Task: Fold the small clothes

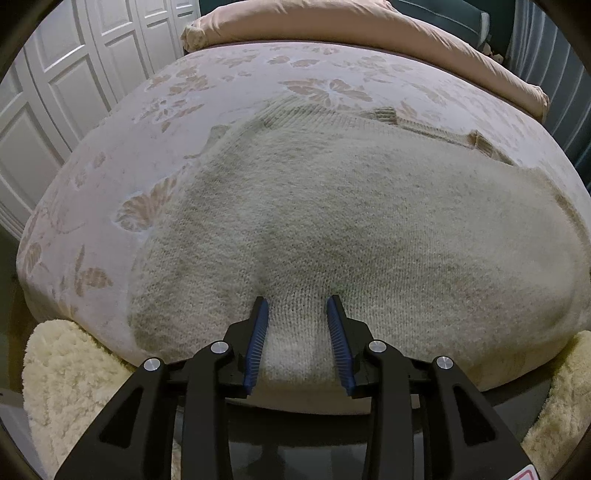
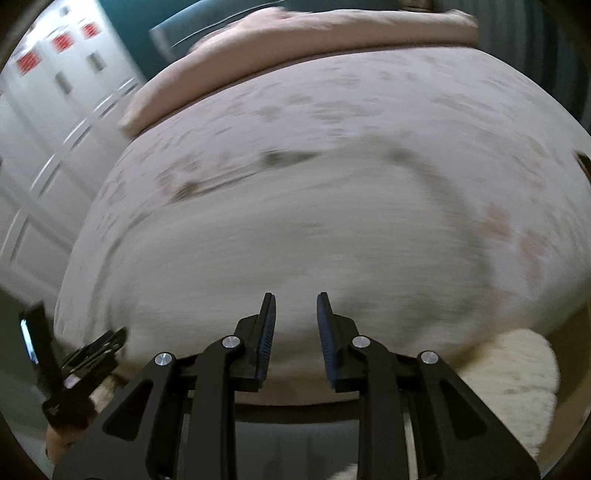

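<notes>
The left gripper (image 1: 296, 301) is pinching a raised fold of the cream knit sweater (image 1: 332, 221) between its 2 blue-padded fingers (image 1: 258, 332), which are standing partly apart with the bunched wool filling the gap. The fold is sitting at the near edge of the garment, close to the near edge of the bed (image 1: 110, 147).

The right gripper (image 2: 295, 295) is hovering over the near part of the same sweater (image 2: 295, 229); its 2 fingers (image 2: 267, 332) are standing a little apart with nothing between them, and that view is smeared by motion blur. At the lower left of that view the left gripper (image 2: 92, 350) is showing as a dark blurred shape at the bed's near left corner.

The sweater is lying spread flat on the bed, covering most of the near half, with its ribbed edge (image 1: 388, 114) running along the far side. The bedspread is pale pink with a tan leaf and flower pattern. A pinkish-tan duvet (image 1: 332, 29) is lying bunched along the far edge of the bed. A fluffy cream rug (image 1: 66, 387) is lying on the floor at the near side, showing at both lower corners. White panelled doors (image 1: 55, 92) are standing to the left.
</notes>
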Action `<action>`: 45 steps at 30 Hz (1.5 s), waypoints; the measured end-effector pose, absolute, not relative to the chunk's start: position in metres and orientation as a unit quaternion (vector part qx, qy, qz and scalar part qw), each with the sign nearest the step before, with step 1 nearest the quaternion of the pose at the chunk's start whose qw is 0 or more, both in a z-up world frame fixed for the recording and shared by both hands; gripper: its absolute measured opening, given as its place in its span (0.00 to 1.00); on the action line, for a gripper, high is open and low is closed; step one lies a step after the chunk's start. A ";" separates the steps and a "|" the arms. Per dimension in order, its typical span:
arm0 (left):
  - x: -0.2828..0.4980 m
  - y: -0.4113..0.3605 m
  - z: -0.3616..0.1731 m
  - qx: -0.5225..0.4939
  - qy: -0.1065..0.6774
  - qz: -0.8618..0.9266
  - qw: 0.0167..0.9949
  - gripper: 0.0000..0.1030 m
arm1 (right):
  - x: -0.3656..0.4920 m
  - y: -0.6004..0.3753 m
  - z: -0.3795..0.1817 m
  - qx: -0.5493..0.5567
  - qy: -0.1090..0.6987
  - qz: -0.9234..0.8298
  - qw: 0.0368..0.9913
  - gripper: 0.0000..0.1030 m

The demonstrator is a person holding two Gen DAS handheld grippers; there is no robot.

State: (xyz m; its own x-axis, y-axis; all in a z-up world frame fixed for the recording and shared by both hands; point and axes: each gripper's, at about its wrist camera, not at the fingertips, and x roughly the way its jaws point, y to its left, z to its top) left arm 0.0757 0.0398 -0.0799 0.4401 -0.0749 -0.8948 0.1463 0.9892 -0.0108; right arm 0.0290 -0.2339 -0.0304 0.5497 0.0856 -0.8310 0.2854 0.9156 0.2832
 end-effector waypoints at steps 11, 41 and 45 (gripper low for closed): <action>0.073 0.046 -0.081 0.015 0.517 -0.084 0.852 0.33 | 0.074 -0.146 -0.082 0.129 0.530 -0.017 0.838 0.22; 0.091 0.156 -0.092 -0.220 0.546 -0.071 0.806 0.58 | 0.118 -0.086 -0.081 0.079 0.552 0.003 0.830 0.31; 0.097 0.142 -0.096 -0.212 0.553 -0.065 0.803 0.59 | 0.117 -0.085 -0.082 0.074 0.547 0.007 0.834 0.32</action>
